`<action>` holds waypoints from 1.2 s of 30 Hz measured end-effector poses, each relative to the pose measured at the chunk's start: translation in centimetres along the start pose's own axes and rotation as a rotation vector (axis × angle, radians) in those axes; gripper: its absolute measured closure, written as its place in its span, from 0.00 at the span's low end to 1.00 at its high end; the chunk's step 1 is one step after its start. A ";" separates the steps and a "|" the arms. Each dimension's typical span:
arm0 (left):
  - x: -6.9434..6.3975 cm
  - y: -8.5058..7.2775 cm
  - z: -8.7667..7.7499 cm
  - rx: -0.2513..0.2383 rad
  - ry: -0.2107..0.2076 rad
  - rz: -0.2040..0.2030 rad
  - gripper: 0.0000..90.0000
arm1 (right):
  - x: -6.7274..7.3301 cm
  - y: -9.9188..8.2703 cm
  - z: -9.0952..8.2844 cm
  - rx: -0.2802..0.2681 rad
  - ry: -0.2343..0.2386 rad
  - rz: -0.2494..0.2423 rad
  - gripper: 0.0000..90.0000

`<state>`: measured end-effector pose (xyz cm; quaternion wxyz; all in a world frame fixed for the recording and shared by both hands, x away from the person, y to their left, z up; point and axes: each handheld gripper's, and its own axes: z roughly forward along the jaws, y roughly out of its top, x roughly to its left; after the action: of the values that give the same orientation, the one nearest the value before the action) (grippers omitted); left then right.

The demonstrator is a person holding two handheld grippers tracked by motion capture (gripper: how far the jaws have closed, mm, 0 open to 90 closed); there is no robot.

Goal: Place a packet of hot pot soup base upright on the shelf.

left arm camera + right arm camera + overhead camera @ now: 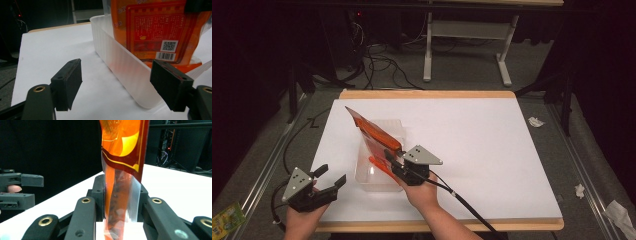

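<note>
Your right gripper (393, 164) clamped on the orange snack pouch (373, 134), pouch tilted up above the clear plastic bin (398, 128) on the white table (492, 150), your left gripper (331, 181) spread wide, empty, just beside the bin's near corner.

Left tongs (331, 181) gape wide; right tongs (390, 159) are clamped together.

this looks like a lab or recording studio: a white-topped table (492, 150) with a wooden edge stands on grey carpet (542, 65), ringed by black curtains (607, 75), with loose cables (382, 62) and a second table's white legs (467, 50) behind.
</note>
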<state>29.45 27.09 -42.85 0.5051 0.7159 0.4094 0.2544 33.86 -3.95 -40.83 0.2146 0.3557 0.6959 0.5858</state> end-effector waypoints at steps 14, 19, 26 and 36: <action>0.2 -0.1 0.0 -0.006 0.007 -0.011 0.29 | -0.4 -1.9 -1.3 0.011 0.014 0.003 0.80; 0.3 -0.1 -0.2 -0.004 0.011 -0.017 0.29 | -0.5 -2.5 -1.7 0.008 0.013 0.010 0.80; 0.3 -0.3 -0.2 0.000 0.009 -0.022 0.29 | -0.7 -2.5 -1.6 0.003 0.017 0.027 0.79; 0.2 -0.3 0.1 0.008 -0.005 -0.014 0.29 | -1.2 -2.1 -1.6 0.023 0.018 0.013 0.73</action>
<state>29.54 27.23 -43.22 0.5048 0.7158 0.4143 0.2475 32.99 -6.01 -42.68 0.2003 0.3574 0.7021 0.5823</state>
